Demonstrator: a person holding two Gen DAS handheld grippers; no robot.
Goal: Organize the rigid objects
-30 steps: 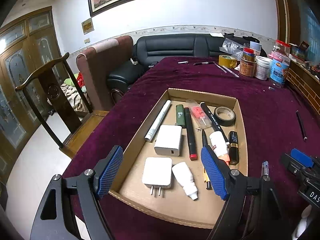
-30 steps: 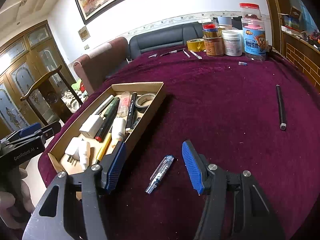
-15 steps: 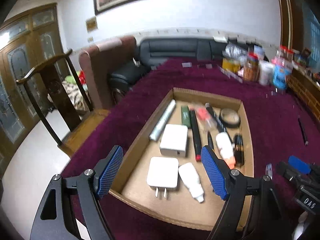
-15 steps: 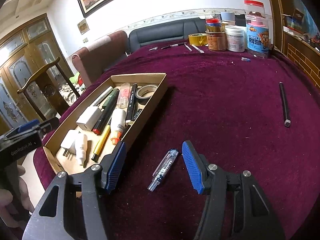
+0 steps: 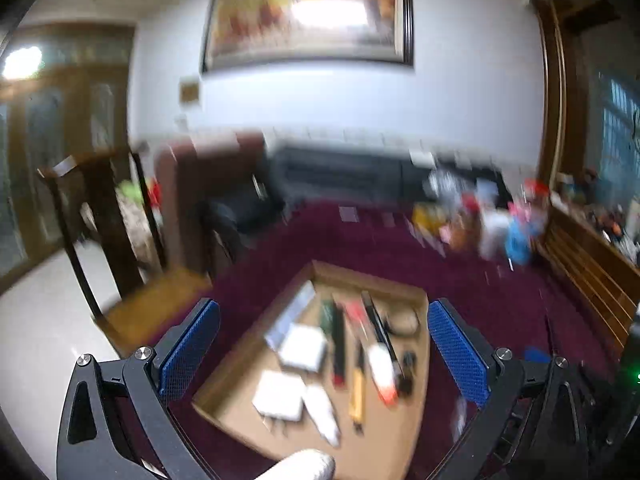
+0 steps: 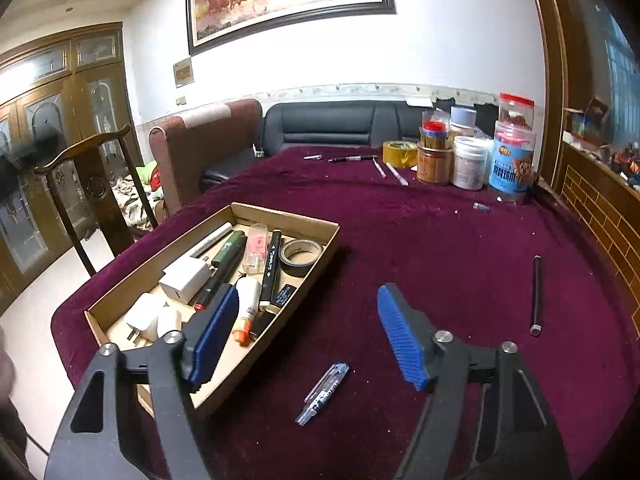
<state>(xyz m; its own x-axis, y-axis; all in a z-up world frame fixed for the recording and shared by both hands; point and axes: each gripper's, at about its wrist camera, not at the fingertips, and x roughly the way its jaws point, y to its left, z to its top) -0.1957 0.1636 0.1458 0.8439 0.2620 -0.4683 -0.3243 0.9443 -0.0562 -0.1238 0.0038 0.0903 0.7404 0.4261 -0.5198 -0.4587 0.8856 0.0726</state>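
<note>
A shallow cardboard tray (image 6: 320, 248) with low, thin brown walls sits left of centre in the right wrist view, on a worktop (image 6: 440, 248) covered in deep purple velvet. Inside lie two blocky white chargers (image 6: 185, 278), a white tube (image 6: 211, 240), a dark green pen (image 6: 229, 248), a clear pink-tinted case (image 6: 256, 247), a long black marker (image 6: 270, 270), a black tape roll (image 6: 301, 251) and a white bottle with an orange tip (image 6: 246, 308). Lower centre, outside the tray, a clear plastic pen (image 6: 323, 393) lies flat on the velvet between the ribbed blue pads (image 6: 402, 338) of the right gripper (image 6: 304, 332), which is spread wide and holds nothing. A slim black rod (image 6: 536, 294) lies well apart at the right. Along the far edge stand a yellow tape roll (image 6: 398, 153) and several round jars (image 6: 470, 162), with loose pens (image 6: 352, 158) near them.

The left wrist view is motion-blurred. The left gripper (image 5: 322, 344) is also spread wide and empty, its blue pads (image 5: 456, 350) framing the same tray (image 5: 248, 364) at lower centre. A black sofa (image 5: 340, 172) and a wooden chair (image 5: 92, 216) stand beyond the worktop.
</note>
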